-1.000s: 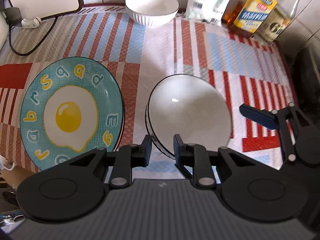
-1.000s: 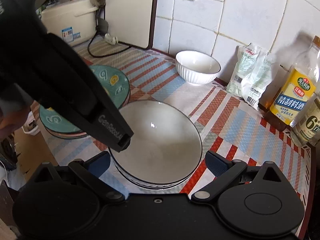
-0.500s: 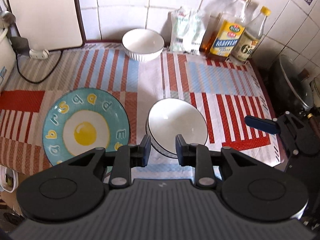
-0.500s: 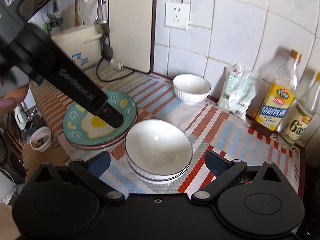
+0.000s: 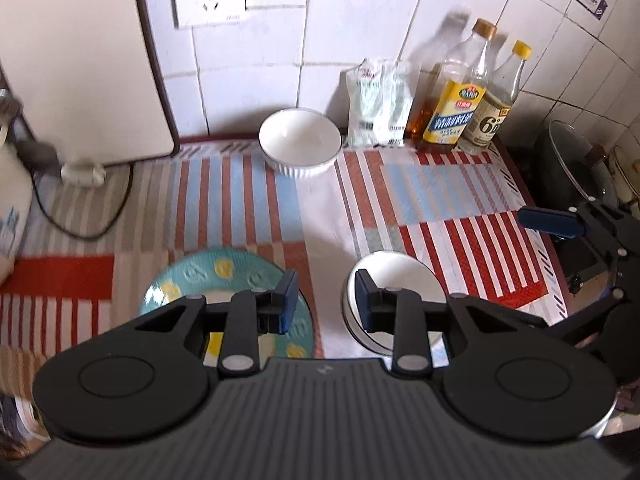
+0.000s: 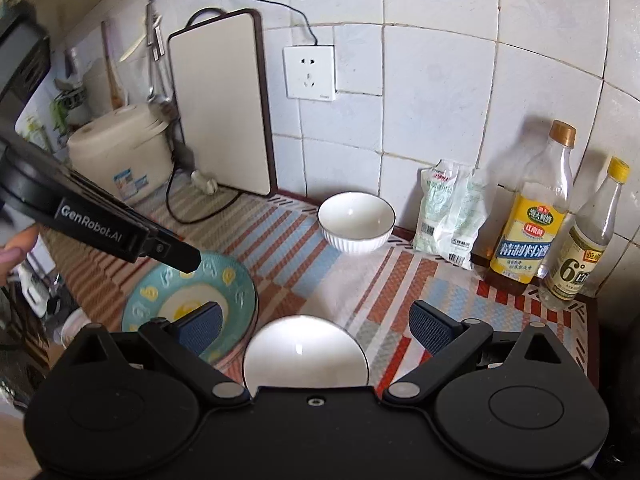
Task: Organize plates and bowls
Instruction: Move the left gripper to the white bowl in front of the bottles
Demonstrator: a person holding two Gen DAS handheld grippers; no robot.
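Both grippers have lifted away from the stacked bowls (image 6: 306,354). The left gripper (image 5: 324,306), empty, has just been spreading; the right gripper (image 6: 316,326) stands spread. Approach the far ribbed bowl (image 5: 299,142) squarely, probably pinching its rim.

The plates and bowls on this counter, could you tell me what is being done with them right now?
A person holds a gripper in each hand above the counter, tidying dishes. The left gripper has just been opening and has nothing between its fingers; the right gripper is open and empty too. Below them sit the teal fried-egg plate and, beside it, the black-rimmed white bowls, apparently nested. One ribbed white bowl stands alone near the wall.
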